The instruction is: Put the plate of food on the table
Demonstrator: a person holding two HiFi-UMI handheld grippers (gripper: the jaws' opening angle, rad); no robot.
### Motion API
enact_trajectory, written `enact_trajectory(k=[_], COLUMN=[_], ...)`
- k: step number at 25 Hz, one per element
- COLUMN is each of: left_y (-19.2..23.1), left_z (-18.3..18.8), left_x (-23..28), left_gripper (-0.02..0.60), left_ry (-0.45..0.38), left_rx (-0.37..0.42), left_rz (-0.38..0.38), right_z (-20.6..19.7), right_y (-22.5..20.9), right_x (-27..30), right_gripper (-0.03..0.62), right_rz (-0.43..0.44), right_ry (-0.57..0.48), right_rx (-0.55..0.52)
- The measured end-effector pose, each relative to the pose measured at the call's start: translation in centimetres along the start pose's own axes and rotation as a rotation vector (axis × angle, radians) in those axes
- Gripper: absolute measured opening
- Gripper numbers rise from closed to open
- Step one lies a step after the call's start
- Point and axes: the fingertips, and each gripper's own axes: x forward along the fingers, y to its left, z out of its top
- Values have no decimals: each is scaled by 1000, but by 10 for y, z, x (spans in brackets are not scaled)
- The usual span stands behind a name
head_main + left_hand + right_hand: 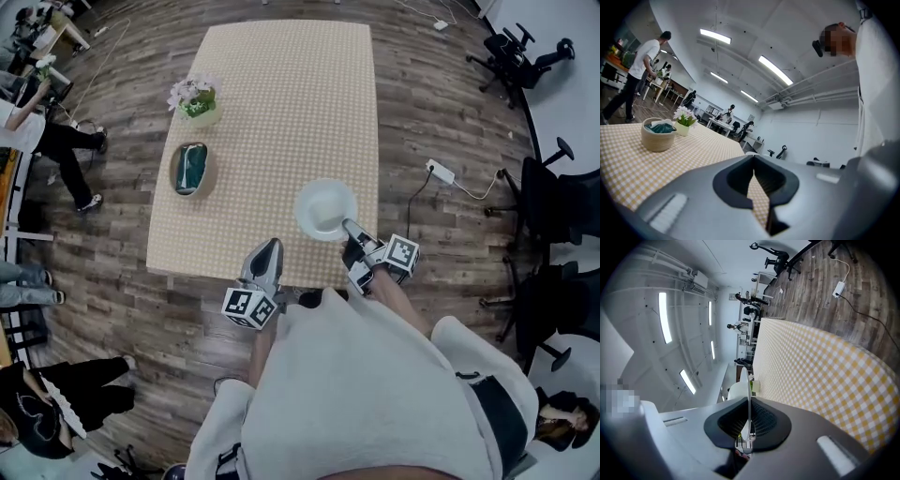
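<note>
A white plate hangs over the near right part of the table, which wears a yellow checked cloth. I make out no food on it. My right gripper is shut on the plate's near rim. In the right gripper view the plate shows edge-on, pinched between the two pads, with my right gripper rolled on its side. My left gripper points at the table's front edge with its jaws together and nothing in them; in its own view the left gripper looks low across the cloth.
A woven basket with a teal cloth and a small pot of flowers stand on the table's left side. A power strip with its cable lies on the wooden floor to the right, near office chairs. People stand at the left.
</note>
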Motion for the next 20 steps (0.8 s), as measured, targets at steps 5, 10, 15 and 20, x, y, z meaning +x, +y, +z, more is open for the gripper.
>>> enact_trajectory(k=[5,10,15,20], left_y=[-1,5,8,12], left_z=[-27,-54,-71,-79], left_x=[-1,1,4,8], left_gripper=[8,8,9,8], left_ry=[55,100,120,130], left_rx=[-39,-86,-120,-136], left_rz=[23,40,47,50], right_z=[-9,-15,-21,-21], right_y=[-27,-61,-84,-99], right_x=[-8,-18,-25,-23], right_gripper=[9,9,9,9], right_rz=[-33,-134,-189,-216], right_ry=[25,41,57,71], right_rx=[45,73,92,95])
